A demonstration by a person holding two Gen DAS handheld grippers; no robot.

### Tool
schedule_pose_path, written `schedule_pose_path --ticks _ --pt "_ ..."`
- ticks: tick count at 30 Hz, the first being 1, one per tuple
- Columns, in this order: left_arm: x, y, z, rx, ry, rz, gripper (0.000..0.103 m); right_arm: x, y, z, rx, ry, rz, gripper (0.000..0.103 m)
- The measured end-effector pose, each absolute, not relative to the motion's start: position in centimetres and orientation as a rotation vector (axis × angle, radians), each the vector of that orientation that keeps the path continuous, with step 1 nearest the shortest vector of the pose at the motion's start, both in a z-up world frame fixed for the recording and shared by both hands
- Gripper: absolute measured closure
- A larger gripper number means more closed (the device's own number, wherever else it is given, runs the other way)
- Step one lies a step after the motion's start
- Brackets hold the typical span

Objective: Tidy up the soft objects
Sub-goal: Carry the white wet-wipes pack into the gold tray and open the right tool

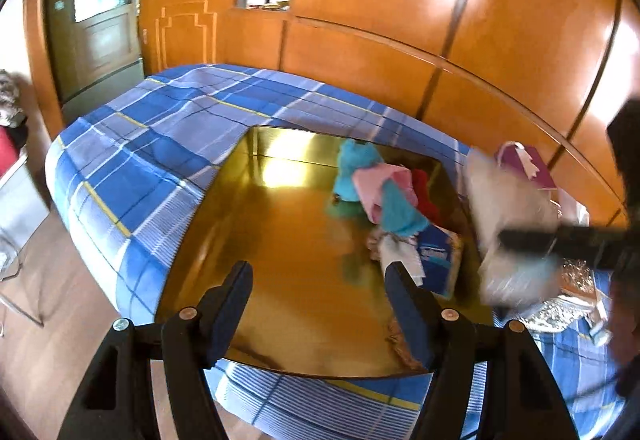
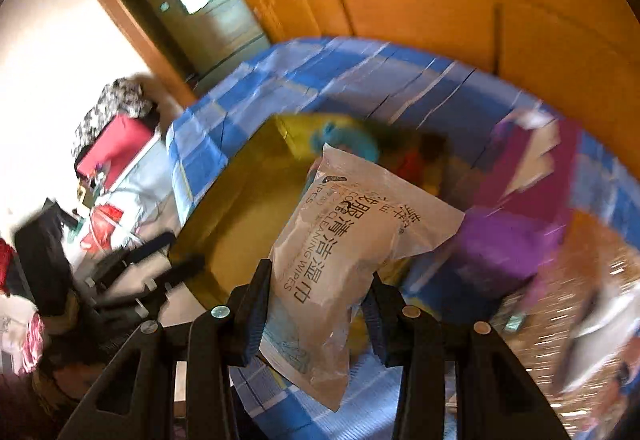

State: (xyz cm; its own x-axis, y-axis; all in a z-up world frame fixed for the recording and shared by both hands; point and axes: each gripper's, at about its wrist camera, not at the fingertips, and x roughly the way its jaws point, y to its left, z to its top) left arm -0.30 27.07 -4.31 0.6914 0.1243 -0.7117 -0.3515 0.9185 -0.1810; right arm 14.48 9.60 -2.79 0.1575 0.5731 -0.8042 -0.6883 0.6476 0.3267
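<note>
A gold box (image 1: 288,248) lies open on a blue plaid bed (image 1: 152,143). At its far right corner sit soft things: a teal cloth (image 1: 356,171), a pink cloth (image 1: 380,183), a red cloth (image 1: 428,191) and a blue tissue pack (image 1: 438,252). My left gripper (image 1: 320,304) is open and empty above the box's near edge. My right gripper (image 2: 318,304) is shut on a white pack of cleaning wipes (image 2: 340,240), held in the air over the bed beside the box (image 2: 236,207). The pack shows blurred in the left wrist view (image 1: 512,215).
A purple box (image 2: 516,240) with an open lid and a shiny patterned bag (image 2: 592,304) lie on the bed to the right. Orange wooden wardrobes (image 1: 400,19) stand behind the bed. A door (image 1: 100,19) is at far left. Clutter and a red case (image 2: 116,147) sit left.
</note>
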Motion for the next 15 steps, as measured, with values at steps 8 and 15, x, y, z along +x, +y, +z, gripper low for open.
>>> schedule_pose_path --ticks 8,15 --pt "0.0 27.2 -5.2 -0.314 0.782 0.272 0.034 12.5 13.4 -9.6 -0.222 1.163 0.887 0.057" --pt "0.0 26.5 -5.2 -0.295 0.776 0.262 0.031 12.1 12.6 -9.0 -0.174 1.139 0.875 0.035"
